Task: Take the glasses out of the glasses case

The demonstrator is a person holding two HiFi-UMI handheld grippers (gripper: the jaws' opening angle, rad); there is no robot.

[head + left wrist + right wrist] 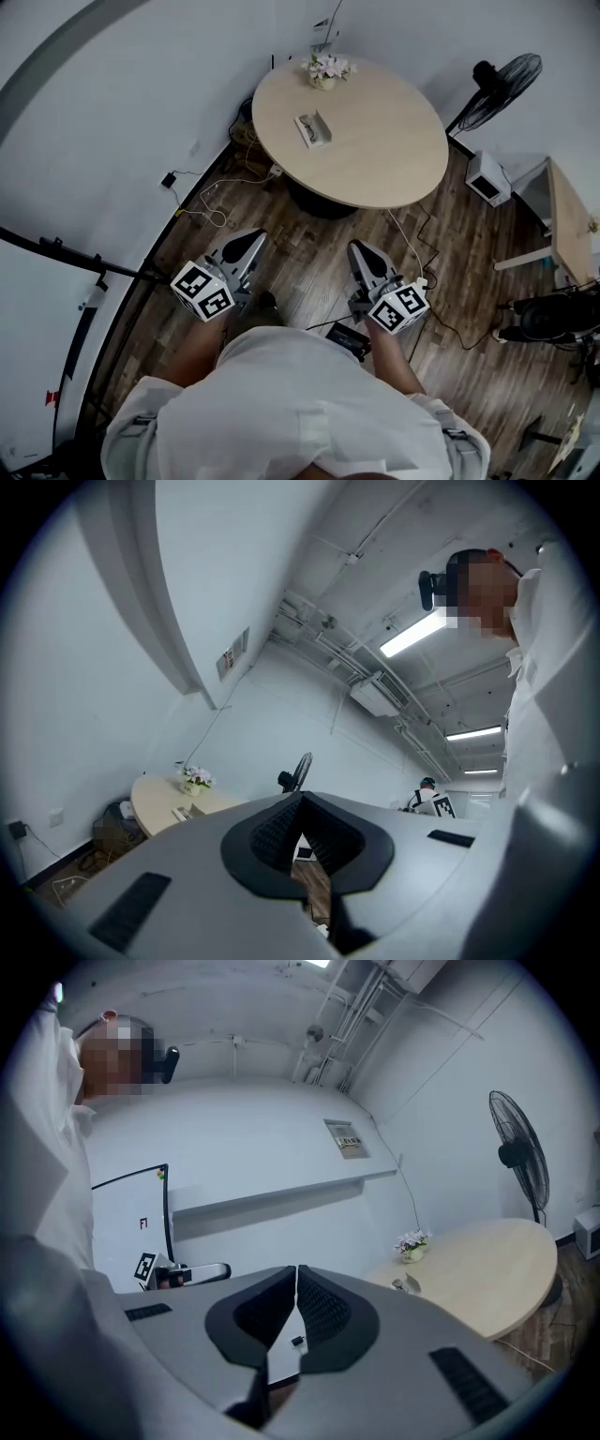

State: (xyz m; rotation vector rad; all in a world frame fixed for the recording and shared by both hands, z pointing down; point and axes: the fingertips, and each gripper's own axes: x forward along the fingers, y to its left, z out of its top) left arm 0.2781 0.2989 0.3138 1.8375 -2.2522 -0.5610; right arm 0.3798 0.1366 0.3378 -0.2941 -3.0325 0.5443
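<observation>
Left gripper view shows the jaws of the left gripper (301, 801) closed tip to tip on nothing, with bare wooden floor (313, 881) visible below the pads. Right gripper view gives the same picture of the right gripper (296, 1275): jaws drawn together to a thin slit, nothing between them. Head view places both tools at the person's waist, left gripper (246, 246) and right gripper (364, 253) side by side above the floor and well apart from the round worktop (384, 150).

The glasses case (313, 128) lies open on the far half of that worktop, near a small pot of flowers (325, 68), with a dark shape inside that appears to be the glasses (307, 131); it is too small to make out in detail. A standing fan (502, 89) sits beyond the worktop's right edge.

The task has yet to begin. Spectacles are likely light, thin and easily bent or scratched, so a gentle hold on the bridge or a temple arm, clear of the lenses, seems safest. The case may be light enough to slide, so the other jaws would probably need to steady its rim.
</observation>
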